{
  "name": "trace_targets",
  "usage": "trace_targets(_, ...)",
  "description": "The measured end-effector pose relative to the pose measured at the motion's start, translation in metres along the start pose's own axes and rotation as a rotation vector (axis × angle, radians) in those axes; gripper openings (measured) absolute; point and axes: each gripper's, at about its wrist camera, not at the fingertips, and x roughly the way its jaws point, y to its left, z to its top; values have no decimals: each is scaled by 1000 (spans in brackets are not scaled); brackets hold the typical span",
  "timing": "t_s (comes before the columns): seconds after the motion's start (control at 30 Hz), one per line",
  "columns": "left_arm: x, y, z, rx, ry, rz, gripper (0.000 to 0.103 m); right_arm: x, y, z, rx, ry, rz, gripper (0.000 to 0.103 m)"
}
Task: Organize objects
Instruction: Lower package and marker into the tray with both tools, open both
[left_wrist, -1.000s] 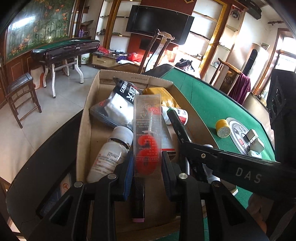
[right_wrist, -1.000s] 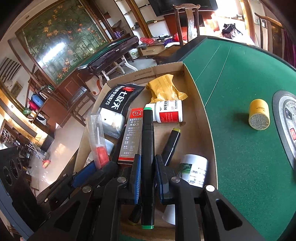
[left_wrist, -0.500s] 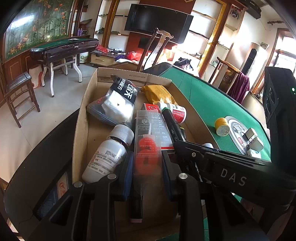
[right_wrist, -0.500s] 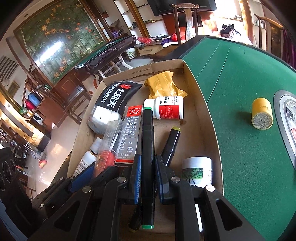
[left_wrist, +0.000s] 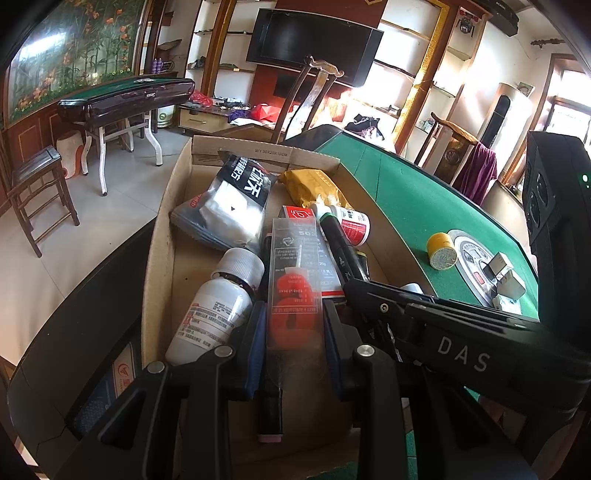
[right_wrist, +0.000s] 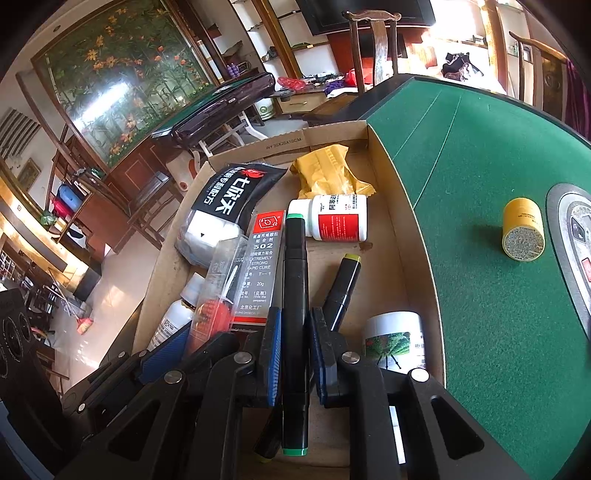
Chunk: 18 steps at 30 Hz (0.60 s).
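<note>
Gripping a clear plastic pack with a red tube inside (left_wrist: 293, 314), the left hand-held gripper (left_wrist: 293, 338) hangs over the near end of an open cardboard box (left_wrist: 162, 236), its blue pads pressed against both sides of the pack. The right hand-held gripper (right_wrist: 294, 356) is clamped on a black marker with green ends (right_wrist: 295, 295), which runs lengthways between its jaws and points into the box.

The box sits at the edge of a green felt table (right_wrist: 480, 155). Inside it lie a black-and-white pouch (left_wrist: 236, 199) at the far left, a yellow packet (right_wrist: 327, 173) at the far end, a white bottle with a red label (right_wrist: 338, 221) on its side just in front of the packet, and a red and grey glue carton (right_wrist: 262, 266) beside the marker. A white bottle with a ribbed cap (left_wrist: 218, 306) lies at the near left, touching the left pad. A second black marker with a yellow tip (right_wrist: 341, 286) rests to the right of the held one, and a white jar with a green picture label (right_wrist: 397, 339) is in the near right corner.

Out on the felt, apart from the box, lies a small yellow cylinder (right_wrist: 522, 230)
</note>
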Motion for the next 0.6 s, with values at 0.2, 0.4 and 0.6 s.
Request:
trace_targets(0.2, -1, -1, 0, 1, -3, 0, 28, 0, -4, 1, 5, -1, 12, 18)
trace_targets(0.4, -3, -2, 1, -1, -9, -1, 28, -3, -1, 1, 7, -8, 23, 18)
trace_targets(0.6, -5, -3, 2, 3, -17, -6, 42, -7, -1, 4, 17, -21, 29, 18)
